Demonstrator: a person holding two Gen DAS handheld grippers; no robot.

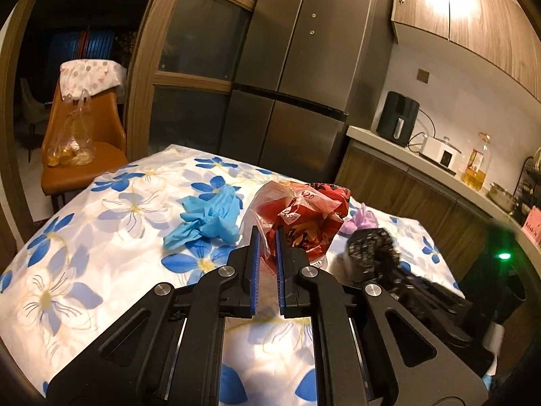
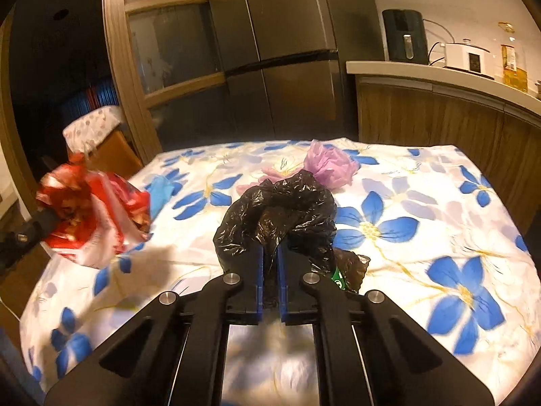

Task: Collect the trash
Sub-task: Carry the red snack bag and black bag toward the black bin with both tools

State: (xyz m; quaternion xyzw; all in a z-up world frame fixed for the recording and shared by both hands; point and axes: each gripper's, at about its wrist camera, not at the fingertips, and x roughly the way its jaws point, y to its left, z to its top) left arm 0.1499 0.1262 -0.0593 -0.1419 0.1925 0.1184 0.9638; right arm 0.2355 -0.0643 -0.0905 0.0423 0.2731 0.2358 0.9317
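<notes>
- Left gripper (image 1: 267, 233) — fingers pinched on the red-and-white plastic bag (image 1: 304, 213), lifted over the flowered counter (image 1: 101, 223).
- Right gripper (image 2: 270, 250) — fingers clamped on the black plastic bag (image 2: 280, 209).
- Blue glove (image 1: 209, 220) at ten o'clock of the red bag; purple bag (image 2: 329, 164) at one o'clock of the black.

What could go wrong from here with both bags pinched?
1. The left hand-held gripper holds the red bag only by a thin fold of film; it may slip or tear.
2. The red bag looks open in the right wrist view, so scraps could spill onto the cloth.
3. The right hand-held gripper grips the black bag; the green item under it may be left behind.
</notes>
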